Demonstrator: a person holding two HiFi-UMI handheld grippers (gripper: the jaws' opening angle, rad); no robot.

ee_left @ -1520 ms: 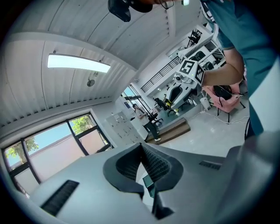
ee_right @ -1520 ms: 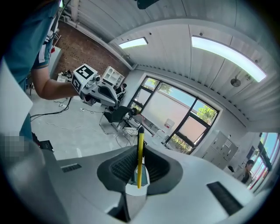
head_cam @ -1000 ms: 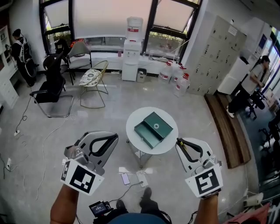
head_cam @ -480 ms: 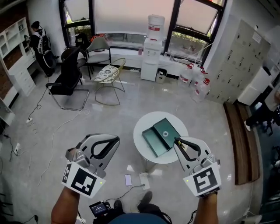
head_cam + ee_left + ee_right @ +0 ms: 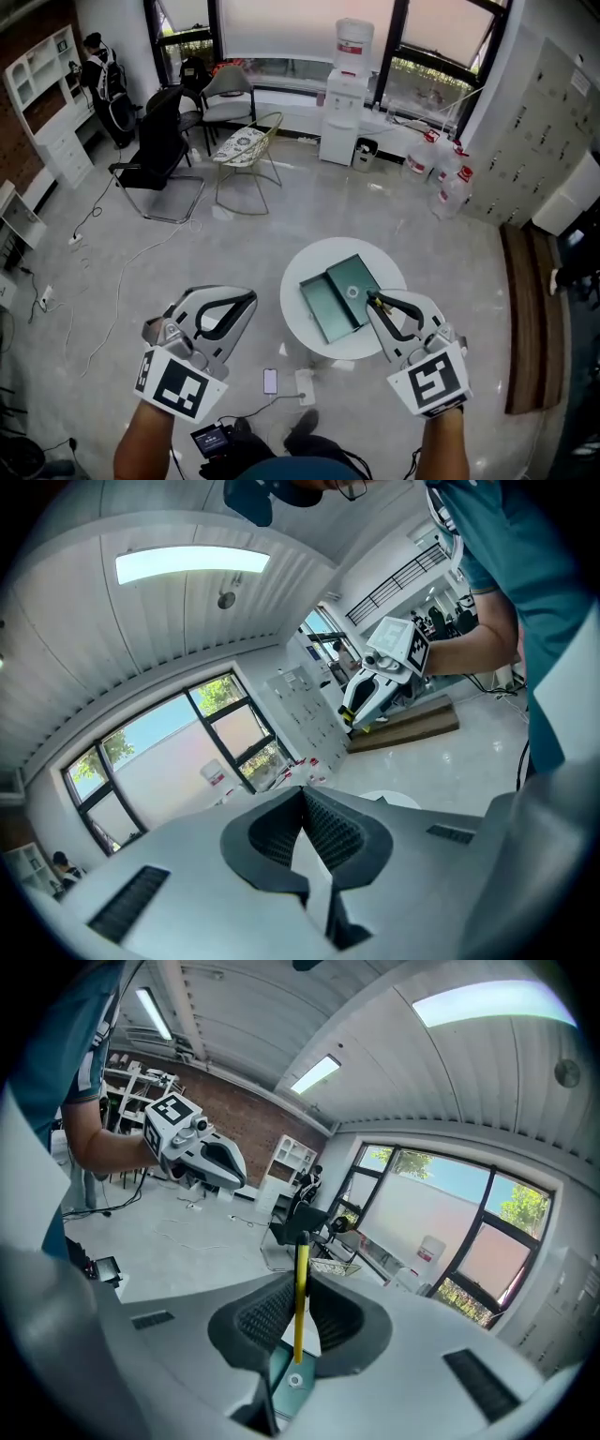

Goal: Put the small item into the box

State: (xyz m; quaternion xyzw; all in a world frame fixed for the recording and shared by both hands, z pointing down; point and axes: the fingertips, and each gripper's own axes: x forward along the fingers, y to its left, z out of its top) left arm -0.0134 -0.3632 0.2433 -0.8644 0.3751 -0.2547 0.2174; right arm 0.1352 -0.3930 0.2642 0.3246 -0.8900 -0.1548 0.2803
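Note:
A dark green box (image 5: 339, 292) lies open on a small round white table (image 5: 323, 258), its two halves side by side. My right gripper (image 5: 373, 299) hangs over the table's near right edge, its tips beside the box, and is shut on a thin yellow stick (image 5: 299, 1283). In the right gripper view the stick stands upright between the pads (image 5: 330, 1316), with the green box (image 5: 286, 1377) showing below them. My left gripper (image 5: 249, 298) is held left of the table, above the floor. Its jaws are shut with nothing in them (image 5: 305, 827).
A phone (image 5: 270, 381) and a white power strip (image 5: 305, 384) lie on the floor by the table's foot, with cables trailing left. Chairs (image 5: 159, 155), a water dispenser (image 5: 345, 94) and water bottles (image 5: 450, 187) stand at the back. A wooden platform (image 5: 525, 319) runs along the right.
The view has moved left and closer. My right gripper's tips have come from short of the table to over its edge, beside the box. The left gripper stays level.

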